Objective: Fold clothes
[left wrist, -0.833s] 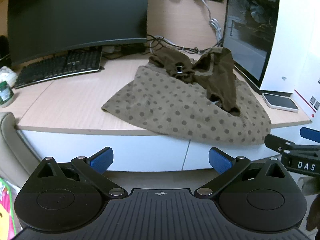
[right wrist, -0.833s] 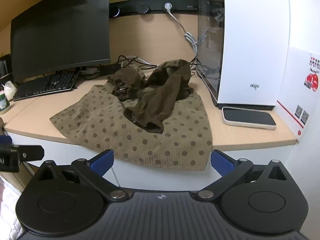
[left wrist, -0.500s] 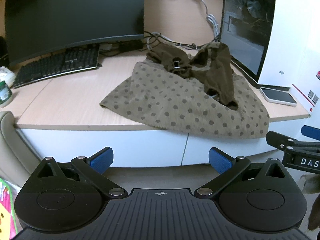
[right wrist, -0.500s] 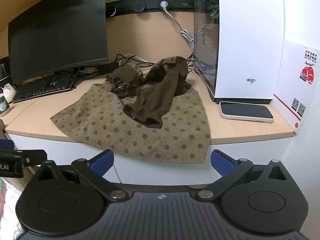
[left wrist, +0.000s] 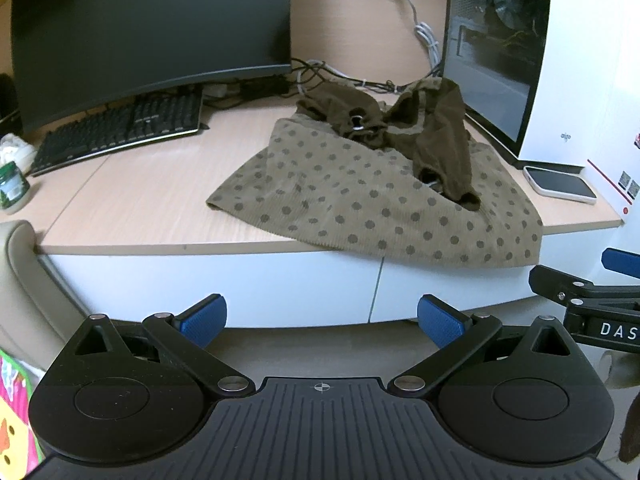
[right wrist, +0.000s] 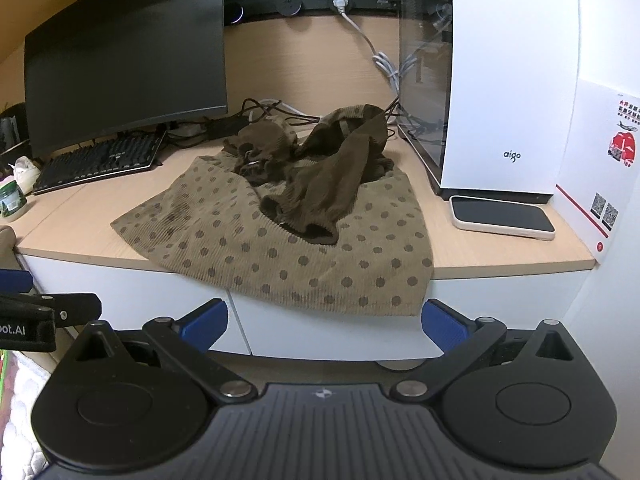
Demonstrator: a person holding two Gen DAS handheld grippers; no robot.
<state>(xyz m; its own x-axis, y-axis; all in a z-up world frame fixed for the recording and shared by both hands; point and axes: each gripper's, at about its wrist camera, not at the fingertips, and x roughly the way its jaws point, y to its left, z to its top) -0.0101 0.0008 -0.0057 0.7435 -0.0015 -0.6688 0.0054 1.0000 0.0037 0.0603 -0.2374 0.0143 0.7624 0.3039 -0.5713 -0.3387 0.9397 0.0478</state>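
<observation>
A brown garment with dark polka dots [left wrist: 372, 204] lies crumpled on the desk, its dark brown sleeves and hood bunched on top [left wrist: 420, 132]; its near hem hangs over the desk's front edge. It also shows in the right wrist view [right wrist: 280, 232]. My left gripper [left wrist: 322, 320] is open and empty, held below and in front of the desk edge. My right gripper [right wrist: 324, 320] is open and empty, at about the same height, below the hanging hem. Each gripper shows at the edge of the other's view.
A wooden desk [left wrist: 152, 196] carries a monitor [left wrist: 152, 28], a keyboard [left wrist: 120, 132], a white PC case [right wrist: 500, 80], a phone [right wrist: 502, 218], cables [left wrist: 332, 78] and a small green jar [left wrist: 12, 192]. White drawer fronts [left wrist: 248, 284] are below.
Both grippers have drawn back and lowered a little from the desk; the garment sits higher and smaller in both views. The garment itself has not moved.
</observation>
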